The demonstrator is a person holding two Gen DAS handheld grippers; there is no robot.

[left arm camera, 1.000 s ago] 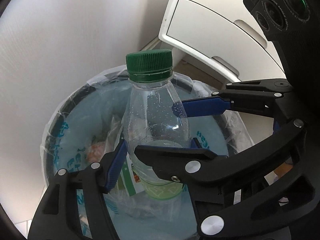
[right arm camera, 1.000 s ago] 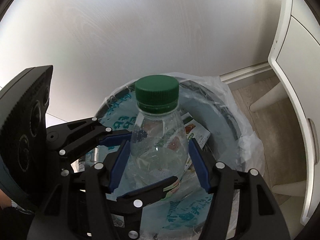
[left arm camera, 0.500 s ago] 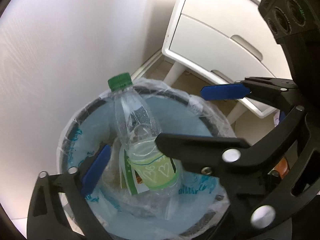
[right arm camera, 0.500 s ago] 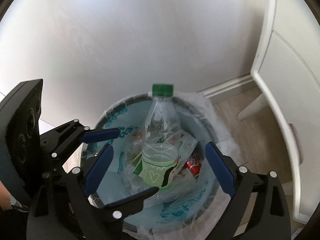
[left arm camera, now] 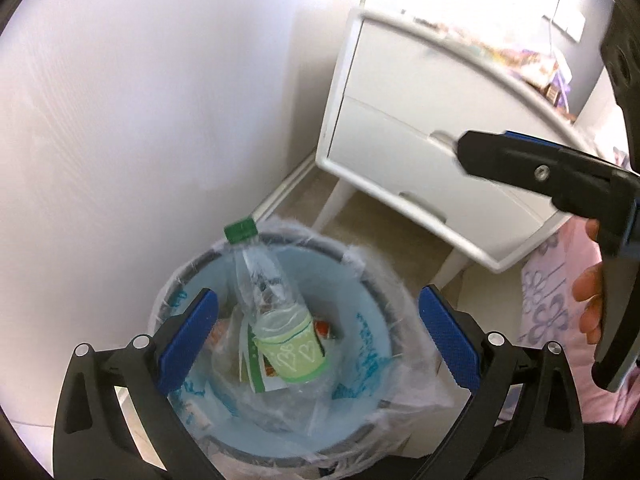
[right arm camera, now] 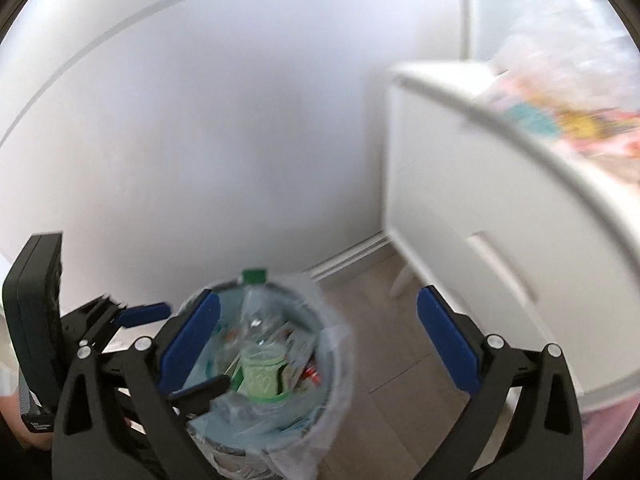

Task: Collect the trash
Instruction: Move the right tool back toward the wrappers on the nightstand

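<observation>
Bottle (left arm camera: 276, 320) sits in one bin (left arm camera: 372, 280); left tool (left arm camera: 316, 344) and right tool (right arm camera: 318, 344) both gape empty.

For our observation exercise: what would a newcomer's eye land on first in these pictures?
First, the clear plastic bottle with its green cap, standing tilted among trash in the lined bin. Then the blue-padded left gripper and right gripper, both open above it, beside a white cabinet.

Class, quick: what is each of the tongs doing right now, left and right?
Left tongs: open, just opened, holding nothing; the bottle sits in the bin.
Right tongs: open, just opened, holding nothing.
</observation>
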